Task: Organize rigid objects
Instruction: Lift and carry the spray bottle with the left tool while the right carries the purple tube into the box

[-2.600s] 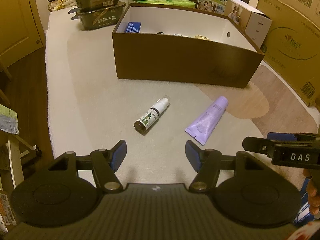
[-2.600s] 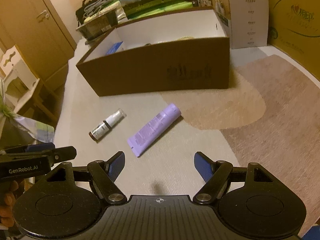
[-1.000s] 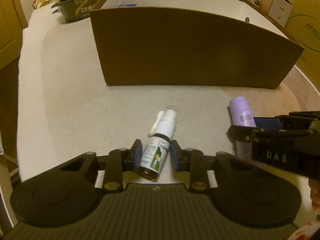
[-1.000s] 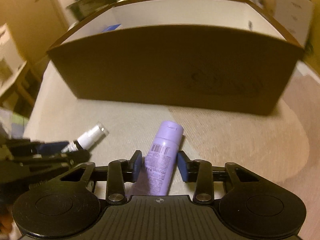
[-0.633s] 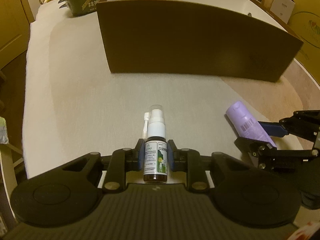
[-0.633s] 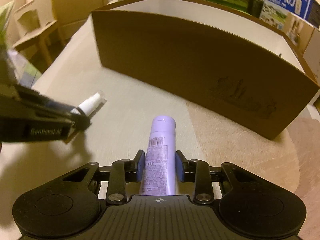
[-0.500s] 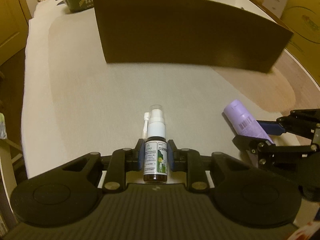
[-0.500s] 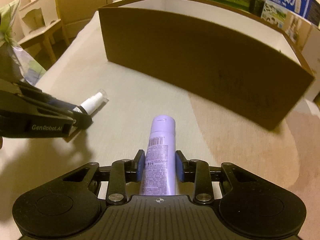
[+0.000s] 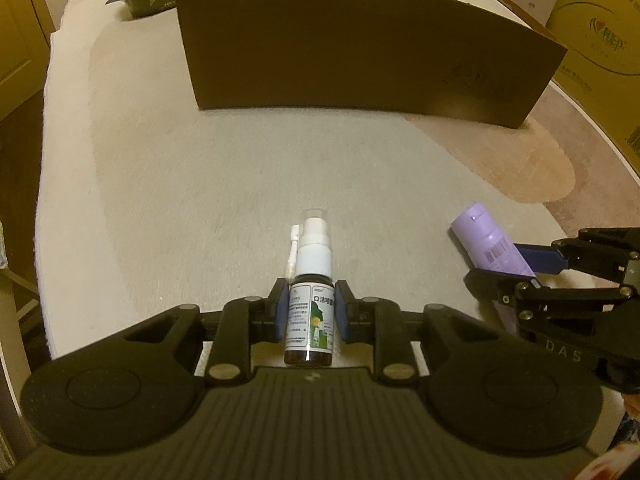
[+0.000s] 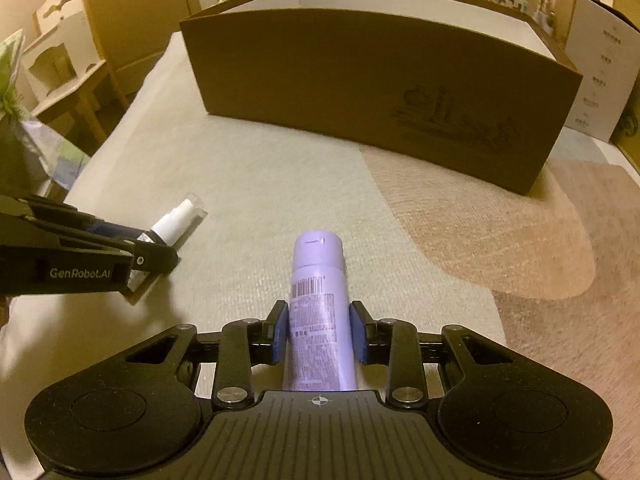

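The surface (image 9: 200, 184) is covered by a pale, flat cloth with a tan rounded patch to the right, and the things to be tidied lie toward its near side. At the far side stands a big brown cardboard box (image 9: 360, 52), open on top with a white inside; its tall front wall faces both cameras and hides whatever is in it. It looks like the place the loose things are meant to go, since it is the only open container close by. Other cartons and dark trays crowd behind and beside it.

The purple tube (image 10: 320, 304) is the larger of the two things in hand. The right hand-held gripper (image 10: 319, 334) is clamped on its printed body, cap pointing away toward the box, its blue pads pressed on both sides; gripping mid-body should keep the tube from swinging. Its jaws have just been closing, with the tube between them.

The small brown spray bottle (image 9: 310, 312) with a white nozzle and clear cap sits in the left hand-held gripper (image 9: 310, 312), held tight across its labelled body, nozzle forward. Both things seem raised off the cloth or nearly so, though that is hard to tell. They sit side by side, well short of the box, so carrying them over its front wall appears to be the next job.
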Tool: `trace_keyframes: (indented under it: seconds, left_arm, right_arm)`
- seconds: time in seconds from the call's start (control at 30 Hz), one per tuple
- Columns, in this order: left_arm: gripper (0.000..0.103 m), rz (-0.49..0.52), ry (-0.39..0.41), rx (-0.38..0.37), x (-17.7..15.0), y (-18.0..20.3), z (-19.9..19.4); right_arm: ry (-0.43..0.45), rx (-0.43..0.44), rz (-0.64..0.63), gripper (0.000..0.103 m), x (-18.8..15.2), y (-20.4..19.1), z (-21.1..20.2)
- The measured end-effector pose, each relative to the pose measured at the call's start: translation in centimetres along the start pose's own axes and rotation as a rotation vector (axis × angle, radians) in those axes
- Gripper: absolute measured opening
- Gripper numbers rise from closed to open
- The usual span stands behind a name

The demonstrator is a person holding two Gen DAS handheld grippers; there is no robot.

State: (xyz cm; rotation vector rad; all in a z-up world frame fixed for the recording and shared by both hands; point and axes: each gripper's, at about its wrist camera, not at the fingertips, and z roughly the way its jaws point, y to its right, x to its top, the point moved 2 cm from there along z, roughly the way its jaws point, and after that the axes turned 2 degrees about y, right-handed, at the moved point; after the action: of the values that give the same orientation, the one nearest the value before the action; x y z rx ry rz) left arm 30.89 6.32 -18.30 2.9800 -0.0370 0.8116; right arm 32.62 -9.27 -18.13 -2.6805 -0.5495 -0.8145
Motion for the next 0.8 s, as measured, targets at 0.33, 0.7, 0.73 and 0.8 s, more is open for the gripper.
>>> trace_keyframes:
  seconds: [0.33, 0.7, 0.73, 0.8]
  left_arm:
    - [0.022, 0.012, 0.000, 0.019, 0.2, 0.5, 0.1]
    - [0.022, 0.030, 0.000, 0.018, -0.1, 0.8, -0.3]
    - [0.022, 0.031, -0.001, 0.017, -0.1, 0.8, -0.3]
    - [0.022, 0.032, -0.001, 0.015, -0.1, 0.7, -0.4]
  right_arm:
    - [0.006, -0.003, 0.023, 0.033, -0.5, 0.0, -0.5]
    - [0.004, 0.011, 0.061, 0.033, -0.9, 0.8, -1.5]
    - [0.004, 0.013, 0.069, 0.032, -0.8, 0.9, -1.5]
    - [0.003, 0.020, 0.089, 0.032, -0.9, 1.1, -1.7]
